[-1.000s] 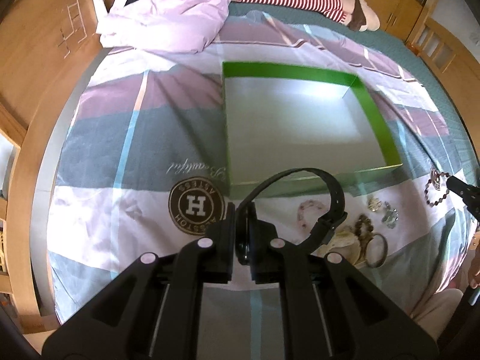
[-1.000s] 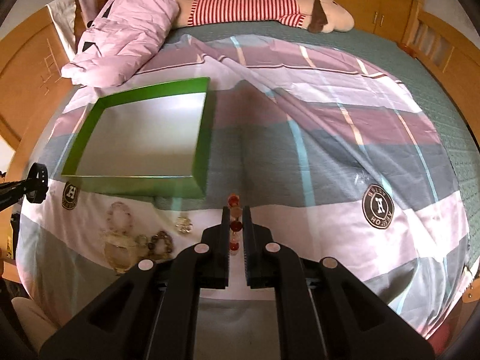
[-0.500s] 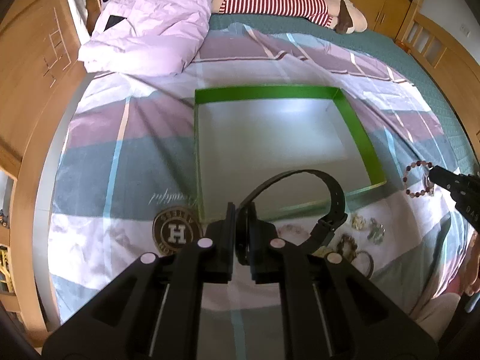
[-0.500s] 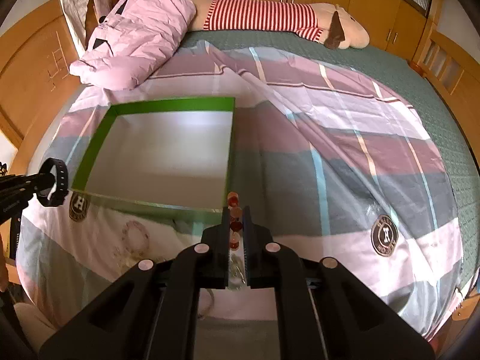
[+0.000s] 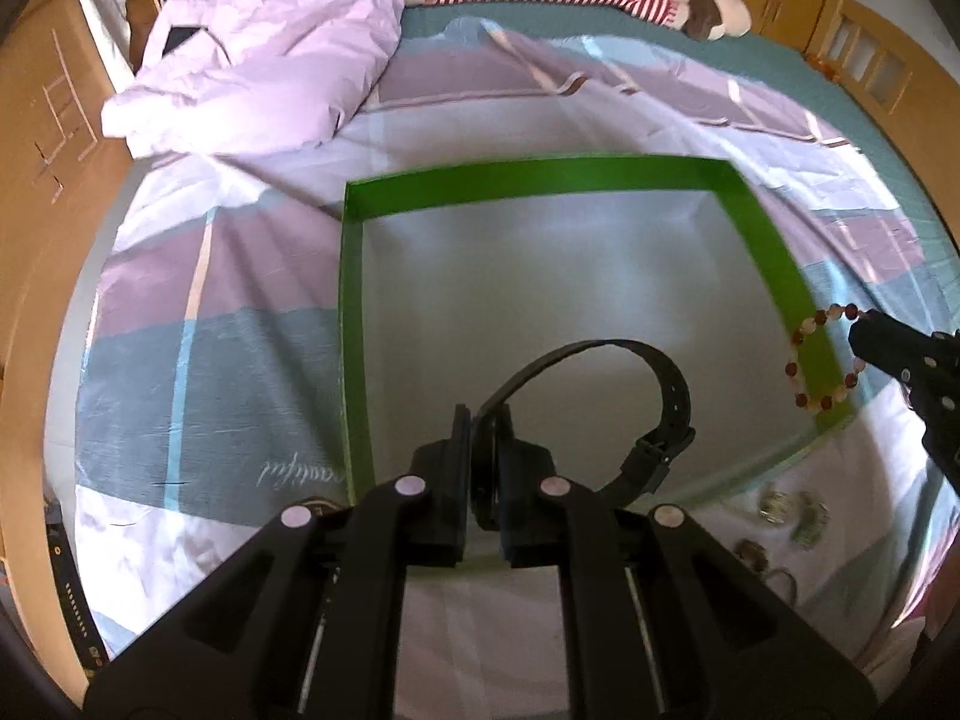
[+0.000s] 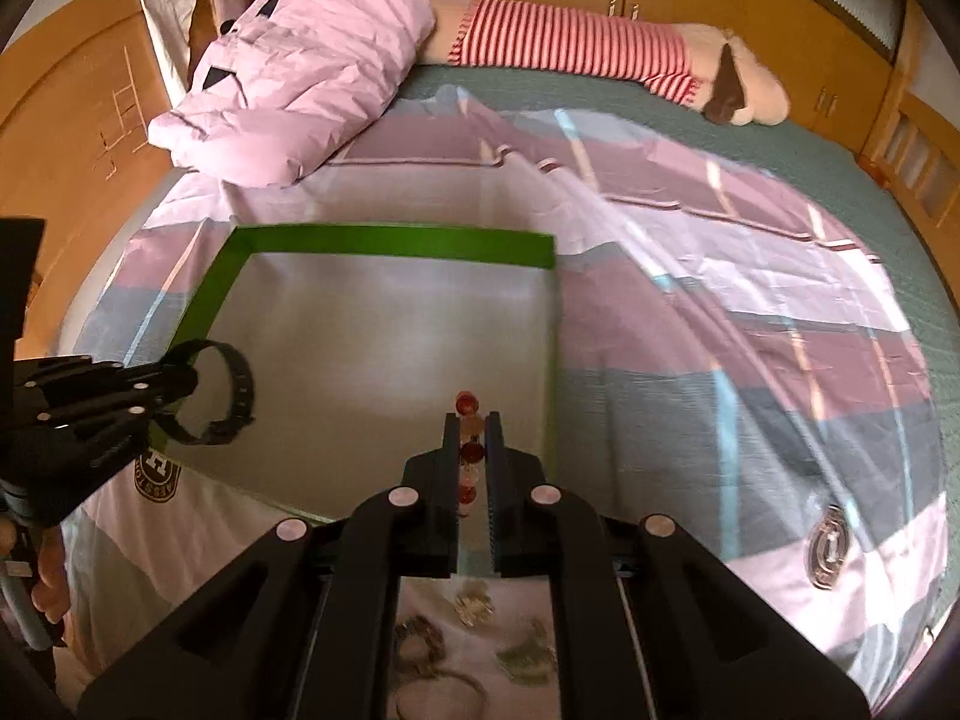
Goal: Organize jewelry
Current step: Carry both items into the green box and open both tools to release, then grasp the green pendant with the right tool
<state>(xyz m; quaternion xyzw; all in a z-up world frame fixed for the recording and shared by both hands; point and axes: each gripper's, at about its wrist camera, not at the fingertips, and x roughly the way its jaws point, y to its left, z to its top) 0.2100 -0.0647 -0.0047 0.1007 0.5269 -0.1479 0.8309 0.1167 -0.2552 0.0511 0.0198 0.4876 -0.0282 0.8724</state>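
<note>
The left gripper [image 5: 483, 420] is clamped on a black watch [image 5: 654, 402] whose strap loops out over the green-walled box [image 5: 354, 312]. The right gripper [image 6: 474, 426] pinches a beaded bracelet [image 6: 468, 450] above the box's right side. Loose jewelry [image 6: 474, 606] lies on the bedsheet [image 6: 750, 300] just beside the box's near wall.

The box [image 5: 354, 324] lies on the bedspread [image 5: 198, 324]; a pillow [image 5: 264, 48] sits far left, loose jewelry [image 5: 786, 510] near right.

The loose jewelry [image 6: 474, 654] on the bedspread is blurred and partly hidden behind the right tool [image 6: 474, 462].
</note>
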